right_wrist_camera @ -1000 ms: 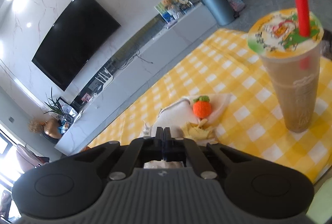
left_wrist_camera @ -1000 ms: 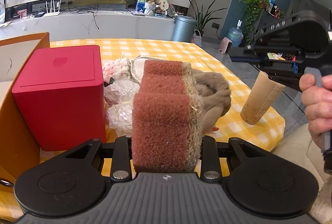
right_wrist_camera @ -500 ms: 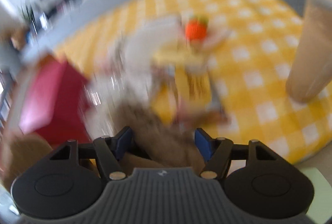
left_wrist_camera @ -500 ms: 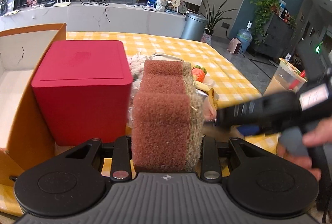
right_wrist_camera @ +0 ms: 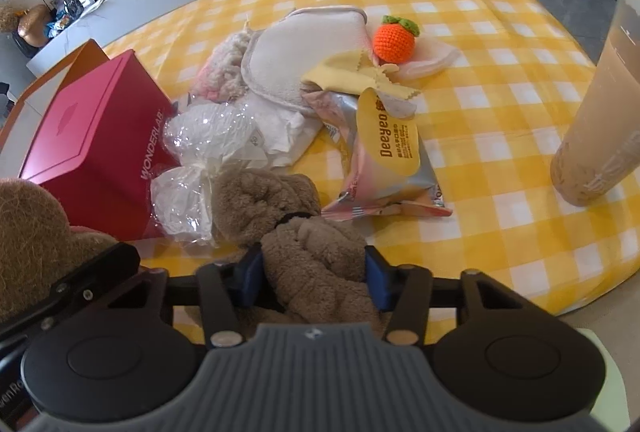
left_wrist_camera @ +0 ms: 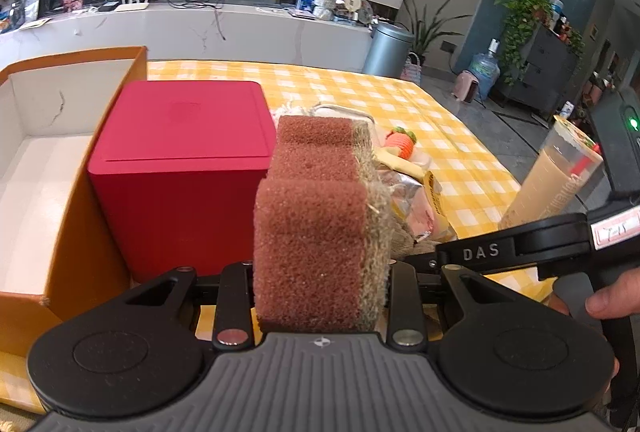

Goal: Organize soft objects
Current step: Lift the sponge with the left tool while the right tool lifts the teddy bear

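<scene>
Now, entries by item:

Left gripper (left_wrist_camera: 320,272): clamped on the sponge (left_wrist_camera: 316,232), one finger on each broad side; held above the near edge of the table (left_wrist_camera: 400,95).

Sponge: reddish-brown coarse foam with three humps along its upper face; a tan fibrous scrub layer along its right side, frayed at the edge.

Right gripper (right_wrist_camera: 314,278): blue pads apart, set on either side of the brown towel (right_wrist_camera: 296,228); whether the pads press the cloth cannot be told.

Brown towel: fuzzy, bunched in thick folds, lying at the near edge of the table, a dark band across its middle.

Red box (right_wrist_camera: 92,151): lidded, at the near left of the table, touching the orange carton (left_wrist_camera: 84,232), which is open and white inside.

Plastic-wrapped bundles (right_wrist_camera: 200,151): two, just beside the red box, touching the towel.

Snack packet (right_wrist_camera: 384,159): silver and yellow, beside the towel toward the table's centre.

White cloth (right_wrist_camera: 296,55), yellow cloth (right_wrist_camera: 344,75), orange knitted fruit (right_wrist_camera: 394,39): heaped together near the table's centre.

Drink cup (right_wrist_camera: 600,111): full, beige, upright at the right edge.
</scene>
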Demonstrator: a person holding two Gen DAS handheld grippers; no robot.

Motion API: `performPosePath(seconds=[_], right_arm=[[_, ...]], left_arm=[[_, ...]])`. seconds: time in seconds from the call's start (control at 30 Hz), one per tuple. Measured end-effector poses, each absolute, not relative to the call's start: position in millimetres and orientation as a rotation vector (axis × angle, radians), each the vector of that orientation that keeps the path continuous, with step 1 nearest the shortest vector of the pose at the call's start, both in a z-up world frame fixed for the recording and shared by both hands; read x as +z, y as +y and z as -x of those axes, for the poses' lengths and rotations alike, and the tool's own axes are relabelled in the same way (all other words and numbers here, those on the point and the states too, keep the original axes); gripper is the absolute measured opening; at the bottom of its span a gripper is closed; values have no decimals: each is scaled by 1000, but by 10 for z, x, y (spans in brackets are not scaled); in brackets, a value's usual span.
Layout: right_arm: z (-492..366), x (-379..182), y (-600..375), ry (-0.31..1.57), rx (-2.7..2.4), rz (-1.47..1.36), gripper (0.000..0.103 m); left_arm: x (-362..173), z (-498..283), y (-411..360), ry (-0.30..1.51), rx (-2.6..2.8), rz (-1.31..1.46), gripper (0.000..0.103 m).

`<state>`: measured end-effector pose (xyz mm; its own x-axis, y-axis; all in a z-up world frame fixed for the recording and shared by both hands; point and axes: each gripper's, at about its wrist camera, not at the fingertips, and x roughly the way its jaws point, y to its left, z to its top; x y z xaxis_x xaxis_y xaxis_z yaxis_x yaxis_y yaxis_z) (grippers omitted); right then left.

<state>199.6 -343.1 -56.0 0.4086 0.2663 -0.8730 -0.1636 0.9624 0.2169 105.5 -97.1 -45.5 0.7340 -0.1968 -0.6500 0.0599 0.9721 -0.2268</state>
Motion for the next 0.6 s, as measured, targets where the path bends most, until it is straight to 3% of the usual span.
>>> performPosePath(seconds=[0.17,0.6], right_arm=[[-1975,-517,-3474,1090,273,-143,42],[-1842,-236,-3768,971,304,-376,42]], left_arm=[[-419,-982,-949,707,-178,217,36],[-61,-830,-910,655,-222,271,36]])
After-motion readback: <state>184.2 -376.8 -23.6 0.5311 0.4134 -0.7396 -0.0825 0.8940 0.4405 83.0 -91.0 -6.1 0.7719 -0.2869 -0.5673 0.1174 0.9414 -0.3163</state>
